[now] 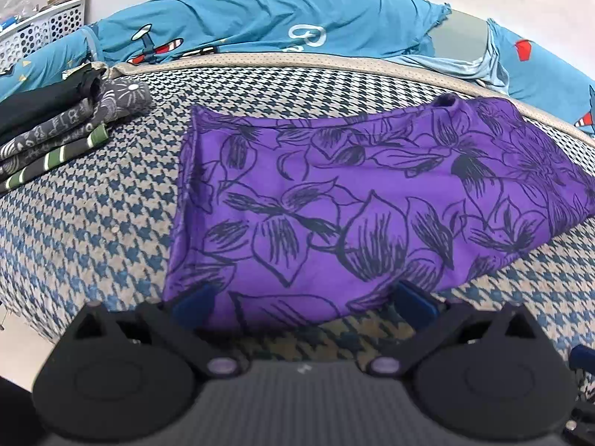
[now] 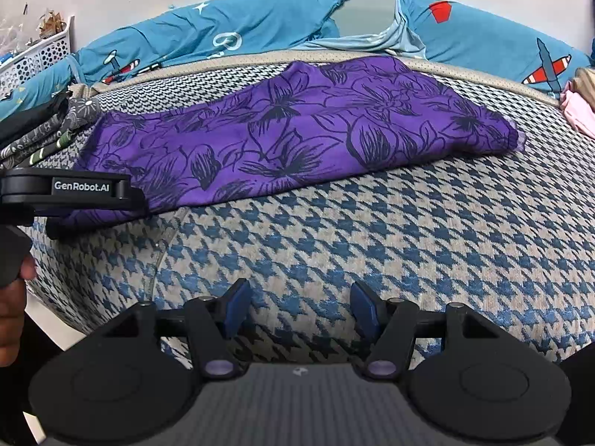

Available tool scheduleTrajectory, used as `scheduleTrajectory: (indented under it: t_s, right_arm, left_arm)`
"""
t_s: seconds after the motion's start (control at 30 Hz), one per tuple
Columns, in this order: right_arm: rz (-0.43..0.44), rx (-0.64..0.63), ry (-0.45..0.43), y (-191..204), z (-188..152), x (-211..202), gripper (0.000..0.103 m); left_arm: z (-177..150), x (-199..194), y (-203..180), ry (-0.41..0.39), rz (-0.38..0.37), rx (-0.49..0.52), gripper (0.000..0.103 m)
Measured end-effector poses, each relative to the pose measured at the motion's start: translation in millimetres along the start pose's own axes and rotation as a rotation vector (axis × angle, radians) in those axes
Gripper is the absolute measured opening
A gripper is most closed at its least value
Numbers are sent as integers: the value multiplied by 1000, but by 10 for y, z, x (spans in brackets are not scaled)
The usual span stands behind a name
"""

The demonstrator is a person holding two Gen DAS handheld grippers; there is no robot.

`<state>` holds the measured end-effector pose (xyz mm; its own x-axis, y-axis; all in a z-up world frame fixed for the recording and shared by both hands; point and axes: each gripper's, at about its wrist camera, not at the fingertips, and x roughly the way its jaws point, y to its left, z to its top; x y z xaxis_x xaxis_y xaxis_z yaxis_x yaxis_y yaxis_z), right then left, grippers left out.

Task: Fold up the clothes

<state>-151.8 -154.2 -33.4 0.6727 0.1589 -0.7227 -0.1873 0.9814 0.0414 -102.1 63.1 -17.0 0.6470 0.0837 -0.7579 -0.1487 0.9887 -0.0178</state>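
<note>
The purple garment (image 1: 372, 200) lies folded on the houndstooth cushion (image 2: 409, 241), with a stack of folded clothes (image 1: 55, 133) to its left. The left claw (image 1: 303, 297) is spread wide, its blue fingers (image 1: 193, 303) at the garment's near edge. The right claw (image 2: 299, 306) hovers wide and empty over bare cushion, apart from the garment.

One purple floral garment (image 1: 372, 200) (image 2: 297, 126) on houndstooth surface (image 1: 93, 230) (image 2: 409, 230); one stack of folded clothes (image 1: 55, 130) (image 2: 44, 130), roughly four layers showing, exact count unclear; two grippers – left gripper (image 1: 303, 304) (image 2: 67, 193), right gripper (image 2: 301, 308) – two blue fingertips (image 1: 416, 303) (image 2: 366, 306) each; one white perforated basket (image 1: 44, 26) (image 2: 41, 52); one pink cloth (image 2: 578, 111); blue airplane-print bedding (image 1: 260, 22) (image 2: 208, 41), piece count unclear
</note>
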Motion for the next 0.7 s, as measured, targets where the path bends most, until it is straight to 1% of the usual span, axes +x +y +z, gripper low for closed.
scheduleTrajectory:
  t_s: [0.17, 0.47, 0.7]
  right_arm:
    - [11, -48, -37, 99, 31, -30, 59]
    - [49, -73, -58, 251, 42, 0, 59]
    - [94, -144, -72, 455, 30, 29, 59]
  left_arm:
    - [43, -21, 136, 0, 6, -47, 103]
    - [98, -17, 362, 7, 29, -128, 103]
    - [195, -79, 599, -15, 44, -208, 103]
